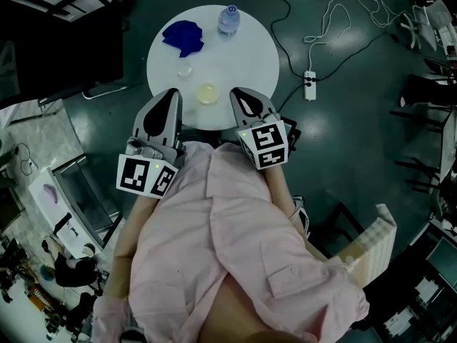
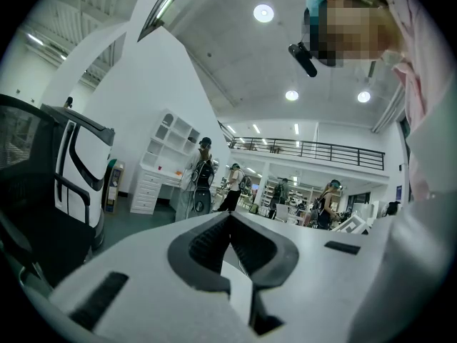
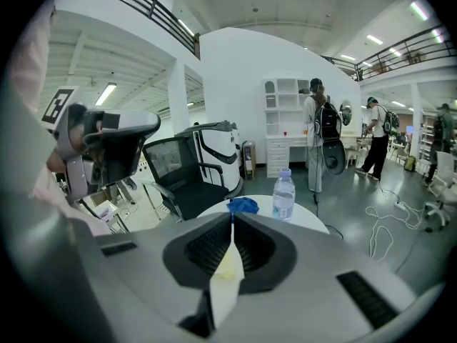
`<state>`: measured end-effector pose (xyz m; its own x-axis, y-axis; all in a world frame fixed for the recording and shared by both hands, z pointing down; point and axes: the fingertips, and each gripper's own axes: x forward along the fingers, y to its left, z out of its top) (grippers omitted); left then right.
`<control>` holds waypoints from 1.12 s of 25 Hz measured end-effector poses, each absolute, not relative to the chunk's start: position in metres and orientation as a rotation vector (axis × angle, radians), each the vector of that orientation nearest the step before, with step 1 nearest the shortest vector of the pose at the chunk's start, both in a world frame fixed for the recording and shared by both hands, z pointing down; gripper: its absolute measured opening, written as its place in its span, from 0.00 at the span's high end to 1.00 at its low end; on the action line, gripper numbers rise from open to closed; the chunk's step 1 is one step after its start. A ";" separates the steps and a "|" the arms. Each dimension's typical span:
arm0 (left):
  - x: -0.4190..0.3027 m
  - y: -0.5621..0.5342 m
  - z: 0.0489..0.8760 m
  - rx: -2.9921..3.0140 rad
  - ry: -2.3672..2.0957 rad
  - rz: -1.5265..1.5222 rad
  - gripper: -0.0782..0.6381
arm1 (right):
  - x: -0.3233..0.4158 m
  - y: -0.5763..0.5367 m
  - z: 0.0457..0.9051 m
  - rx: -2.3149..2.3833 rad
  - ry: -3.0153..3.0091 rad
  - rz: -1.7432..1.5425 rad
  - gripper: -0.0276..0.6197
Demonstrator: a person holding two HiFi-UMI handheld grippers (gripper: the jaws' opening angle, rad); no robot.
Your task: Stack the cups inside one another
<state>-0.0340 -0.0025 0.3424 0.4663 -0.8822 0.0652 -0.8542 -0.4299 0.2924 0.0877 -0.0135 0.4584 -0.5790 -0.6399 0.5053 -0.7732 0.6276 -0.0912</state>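
- The left tongs are pressed together with nothing in them; in the left gripper view the 2 dark pads meet at their tips over open room.
- The right tongs are also together and bare — in the right gripper view only a thin slit shows between their pads.
- Both tongs lie side by side over the near edge of the round white table, tips pointing across it, marker cubes back against the person's pink shirt.
- The yellowish cup stands on the table between the 2 sets of tips, touching neither; in the right gripper view a pale yellow patch shows through the slit, low under those jaws.
- The small clear cup sits just beyond the left tongs' tips, apart from the yellowish cup, so the cups are not stacked.
- A crumpled blue cloth lies farther out, ahead of the left tongs — in the right gripper view it sits right over the tips.
- A clear water bottle stands upright at the far rim, ahead of the right tongs and just right of the cloth.
- A power strip with its cable lies on the dark floor, well off to the right of the right tongs.
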 end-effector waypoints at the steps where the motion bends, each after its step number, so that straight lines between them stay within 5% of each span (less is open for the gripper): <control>1: -0.034 -0.002 0.342 2.434 -1.482 -0.141 0.88 | 0.087 -0.013 0.458 1.116 -2.426 0.427 0.91; 28: -0.036 0.017 0.342 2.429 -1.489 -0.169 0.88 | 0.095 0.002 0.445 1.171 -2.447 0.363 0.91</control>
